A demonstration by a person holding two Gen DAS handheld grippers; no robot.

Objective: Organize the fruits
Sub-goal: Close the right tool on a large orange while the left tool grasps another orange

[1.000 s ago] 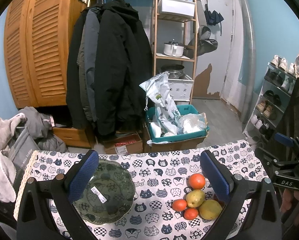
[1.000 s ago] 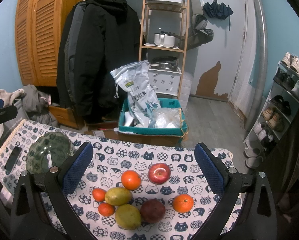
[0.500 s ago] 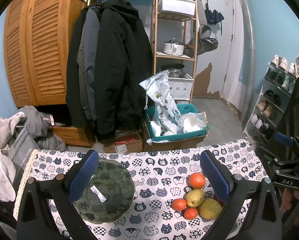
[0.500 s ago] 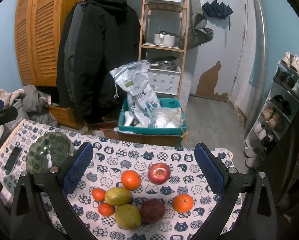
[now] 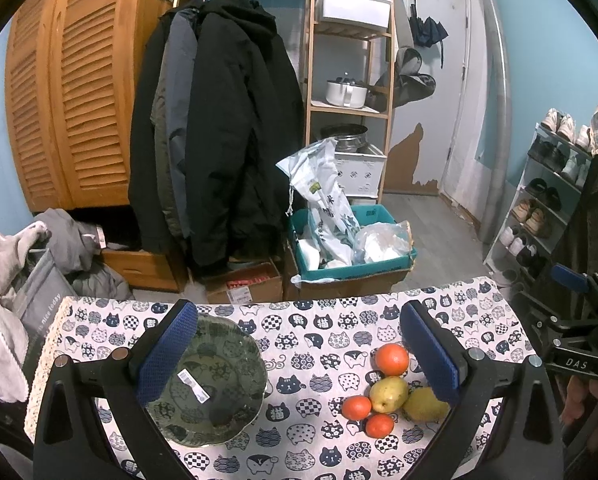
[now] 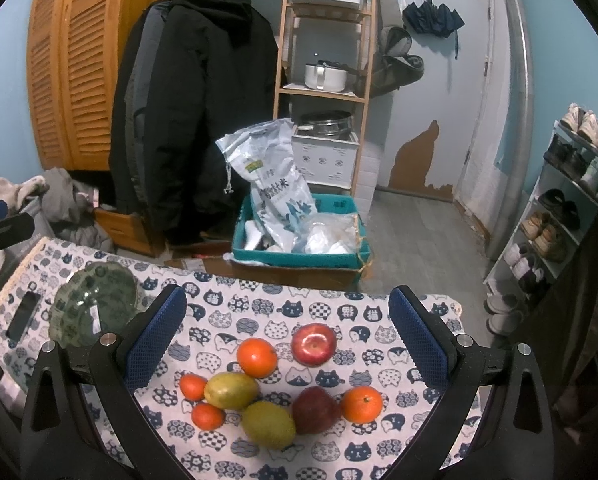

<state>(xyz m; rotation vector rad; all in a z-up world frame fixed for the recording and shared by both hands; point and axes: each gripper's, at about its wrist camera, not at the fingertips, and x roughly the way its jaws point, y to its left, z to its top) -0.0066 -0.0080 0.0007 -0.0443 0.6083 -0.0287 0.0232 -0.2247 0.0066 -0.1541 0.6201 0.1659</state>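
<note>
Your right hand-held gripper (image 6: 287,344), spread wide and empty, frames the fruits (image 6: 275,384) low in frame: oranges, red apples and yellow-green pears clustered on the cat-print tabletop (image 6: 339,312).

- A lived-in home entryway is shown – dark winter coats (image 5: 219,128) are hung on a rail beside a louvred wooden wardrobe door (image 5: 75,96).
- A white metal shoe rack (image 6: 559,208), filled with pairs of shoes, is set against the blue wall, near a pale door with peeling paint (image 6: 439,112).
- A tall wooden shelving unit (image 6: 323,80) is stacked with a white lidded pot (image 6: 325,76) and storage boxes.
- A teal plastic crate (image 5: 351,248) holding a printed rice sack (image 6: 275,188) is placed on cardboard boxes on the floor.
- A folded dark umbrella (image 6: 433,20) is hung by the door.
- Domestic use is confirmed by a table covered in a cat-patterned cloth (image 6: 339,312) – household clutter throughout.
</note>
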